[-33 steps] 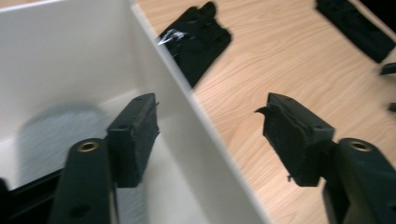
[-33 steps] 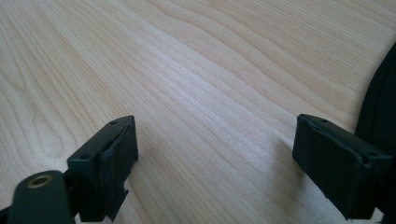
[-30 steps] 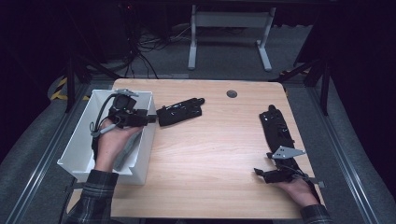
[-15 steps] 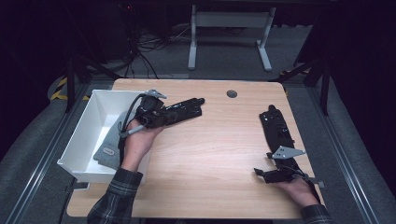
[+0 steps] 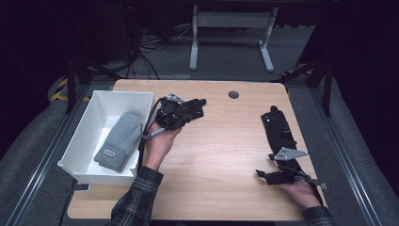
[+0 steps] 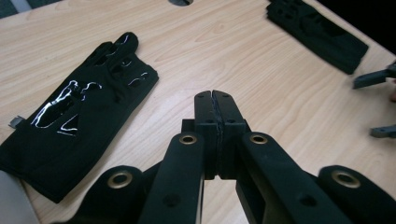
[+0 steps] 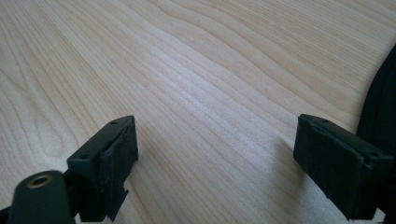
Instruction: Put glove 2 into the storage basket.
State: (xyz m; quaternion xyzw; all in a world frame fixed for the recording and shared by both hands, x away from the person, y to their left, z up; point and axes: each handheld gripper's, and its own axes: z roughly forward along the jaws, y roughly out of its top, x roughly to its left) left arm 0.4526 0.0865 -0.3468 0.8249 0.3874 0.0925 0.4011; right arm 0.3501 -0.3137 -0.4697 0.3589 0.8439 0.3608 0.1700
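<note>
Just beside the left gripper (image 6: 214,100) lies a black glove (image 6: 77,121), flat on the table (image 5: 221,155) near the white bin (image 5: 89,136); the gripper's jaws are pressed together with nothing between them. A grey mitten (image 5: 120,141) rests in the bin. Well apart, the right gripper (image 7: 215,154) sits with its jaws spread over bare wood, a second black glove (image 5: 280,129) just beyond it.

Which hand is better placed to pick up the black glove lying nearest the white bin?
Left. The left gripper hovers right at that black glove, jaws shut and empty, beside the white bin. The right gripper sits open at the table's far right edge.
</note>
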